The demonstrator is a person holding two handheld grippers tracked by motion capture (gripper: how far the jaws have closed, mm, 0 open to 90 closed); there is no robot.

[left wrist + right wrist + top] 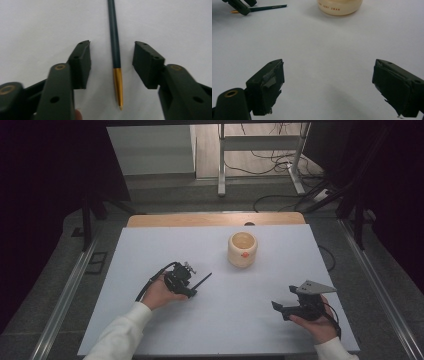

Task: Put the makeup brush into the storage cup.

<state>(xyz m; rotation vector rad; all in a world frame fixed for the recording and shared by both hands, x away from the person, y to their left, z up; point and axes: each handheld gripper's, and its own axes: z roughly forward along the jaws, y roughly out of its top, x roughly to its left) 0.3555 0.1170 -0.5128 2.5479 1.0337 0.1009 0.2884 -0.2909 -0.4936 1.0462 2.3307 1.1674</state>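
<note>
A dark pen [114, 37] with a gold tip lies flat on the white table top [150, 250]. My left gripper [112, 44] straddles it, one pad on each side with a gap to the pen, so the jaws are open around it. In the high view the left gripper [191, 291] sits left of centre and the pen [204, 279] sticks out past it toward the cup. My right gripper [328, 65] stands open with nothing between its pads, low over the table at the front right [282, 298].
A round cream cup [242, 249] with an orange mark stands at the back centre of the table, also in the right gripper view as the cup [339, 6]. Beyond the table's wooden far edge [215, 219] are desk legs and floor cables.
</note>
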